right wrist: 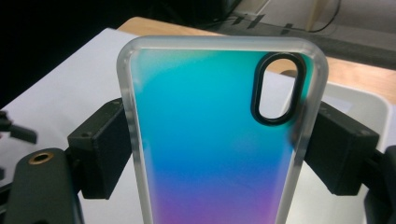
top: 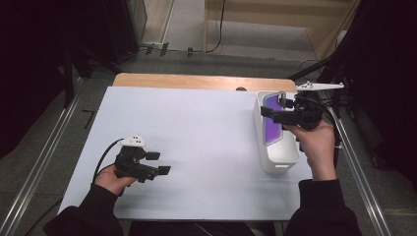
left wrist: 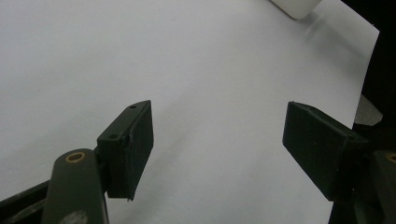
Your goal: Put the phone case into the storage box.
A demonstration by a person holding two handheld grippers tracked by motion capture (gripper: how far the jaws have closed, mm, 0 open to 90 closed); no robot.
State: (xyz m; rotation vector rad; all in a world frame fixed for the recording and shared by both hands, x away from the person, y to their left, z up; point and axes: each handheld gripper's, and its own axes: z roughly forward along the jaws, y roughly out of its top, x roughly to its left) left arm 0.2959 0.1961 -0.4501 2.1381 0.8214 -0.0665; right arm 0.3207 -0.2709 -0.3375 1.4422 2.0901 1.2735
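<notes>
On the left our left tongs (top: 162, 162) gape wide and empty over the worktop (top: 196, 142); on the right our right tongs (right wrist: 219, 154) pinch the phone case (right wrist: 210, 140) by its long frosted edges above the white bin (top: 278, 160); we judge it light, flexible and slick, so the rim grip suits.

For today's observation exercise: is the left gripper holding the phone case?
No. The left gripper has open jaws over bare table; the right gripper clamps the phone case.

sleeves: black (top: 322, 206) | tools: 2, black, rectangular pads (left wrist: 128, 149) | cable: black (top: 105, 156)
</notes>
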